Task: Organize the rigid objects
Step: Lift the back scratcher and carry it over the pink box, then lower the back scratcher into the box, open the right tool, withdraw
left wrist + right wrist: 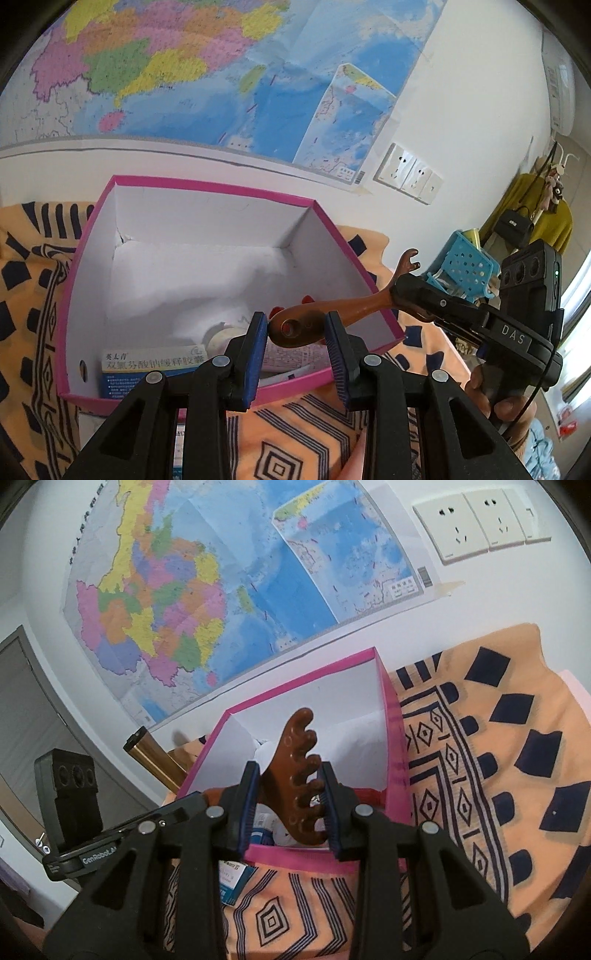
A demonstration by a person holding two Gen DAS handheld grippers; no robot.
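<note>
1. The left gripper (297, 334) is clamping its blue pads on the rounded end of a brown massage tool (314, 323), which is hanging just over the near right corner of the pink box (236, 192).
2. The right gripper (290, 801) is pinching the same tool (295, 771) at its knobbed, comb-like end; seen from the left wrist, its black jaws are closing round the slim forked neck (404, 266).
3. Inside the box, a blue-and-white medicine carton (155, 363) is lying against the near wall, with papers beside it.
4. The box is sitting on an orange patterned cloth (480, 775), touching the wall behind.
5. Farther off, a coloured map (184, 74) is hanging on the wall, with white sockets (408, 173) to its right.
</note>
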